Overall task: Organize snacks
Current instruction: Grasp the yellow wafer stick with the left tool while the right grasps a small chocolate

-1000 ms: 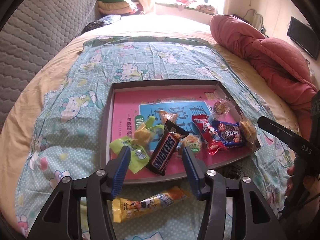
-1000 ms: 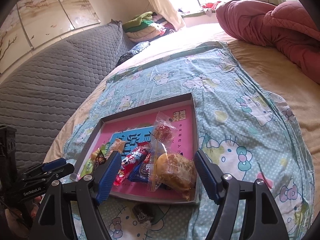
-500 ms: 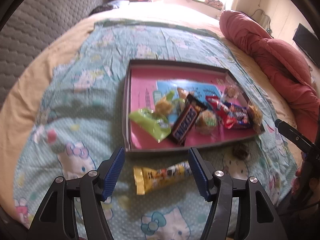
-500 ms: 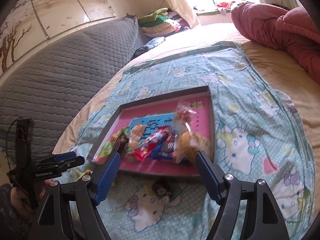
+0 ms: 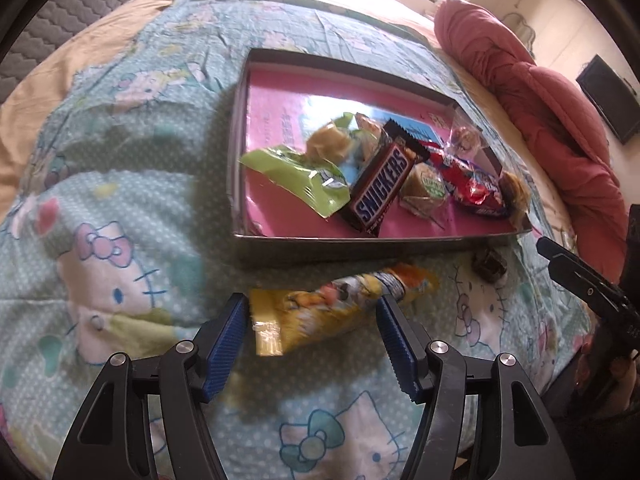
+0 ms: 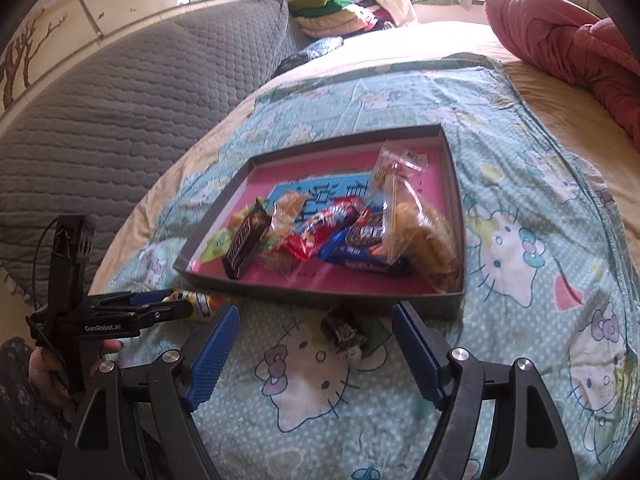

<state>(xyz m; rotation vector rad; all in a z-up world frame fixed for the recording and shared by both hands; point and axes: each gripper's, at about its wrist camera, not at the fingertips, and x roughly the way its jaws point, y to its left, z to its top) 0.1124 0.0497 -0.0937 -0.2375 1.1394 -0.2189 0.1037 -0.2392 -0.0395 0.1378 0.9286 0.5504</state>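
- Snacks mostly sit in the shallow grey tray with a pink printed liner (image 5: 240,128) on the cartoon-cat bedsheet (image 5: 120,208); among them we note a brown Snickers bar (image 5: 382,186), a lime-green foil packet (image 5: 296,178) and a red wrapped bar (image 5: 468,184).
- Two items lie outside, on the sheet just beside the tray's near wall: a long yellow printed snack packet (image 5: 320,308) and a small dark wrapped sweet (image 6: 345,330).
- Left tool (image 5: 312,344): released, blue pads on either side of the yellow packet without pressing it. Its jaws have just been opening, with that packet between them.
- Right tool (image 6: 316,354): released, nothing gripped; the dark sweet lies between and just ahead of its pads.
- Step in hand, as we judge it: picking up the strays to put them in the tray.
- Next move calls for lowering the left tool onto the packet, closing across its narrow width, then lifting it over the near wall. The soft bedding may give under the pads; a crinkly wrapper could slip.
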